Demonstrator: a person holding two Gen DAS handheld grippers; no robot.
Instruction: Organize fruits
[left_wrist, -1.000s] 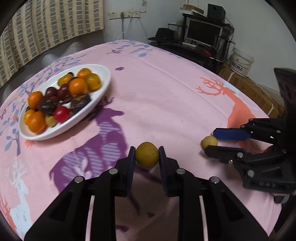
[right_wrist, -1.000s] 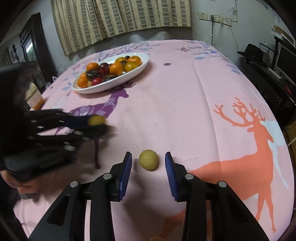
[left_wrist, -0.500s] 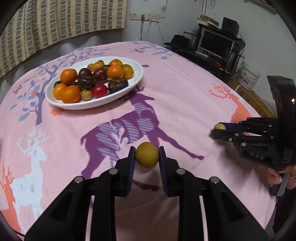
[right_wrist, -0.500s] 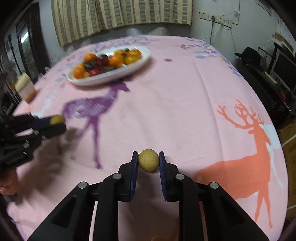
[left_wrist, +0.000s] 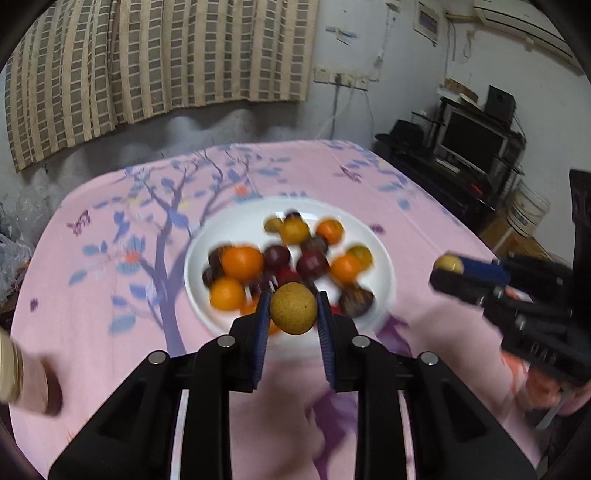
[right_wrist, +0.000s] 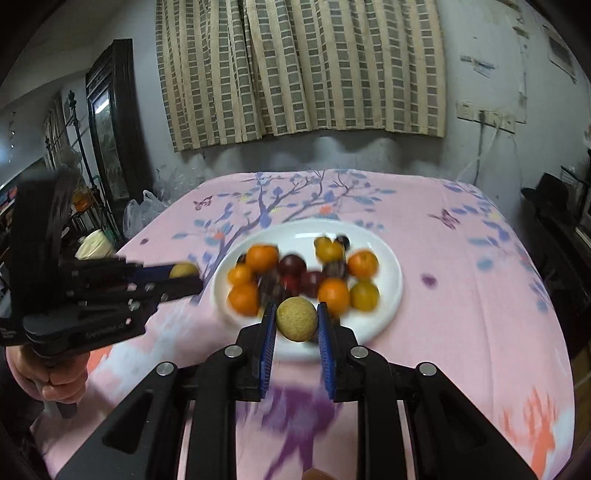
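above the white oval plate (left_wrist: 384, 280), both jaws pinch round, rough-skinned yellow fruits (left_wrist: 293, 308) (right_wrist: 296, 319).

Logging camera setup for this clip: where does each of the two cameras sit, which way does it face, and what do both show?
Left wrist: rides the left gripper, facing the plate across the pink tablecloth; shows its fingers clamping a yellow fruit, plus the right gripper.
Right wrist: rides the right gripper, facing the same plate; shows its own yellow fruit, the left gripper and the hand holding it.
Shared: plate, tablecloth, curtain.
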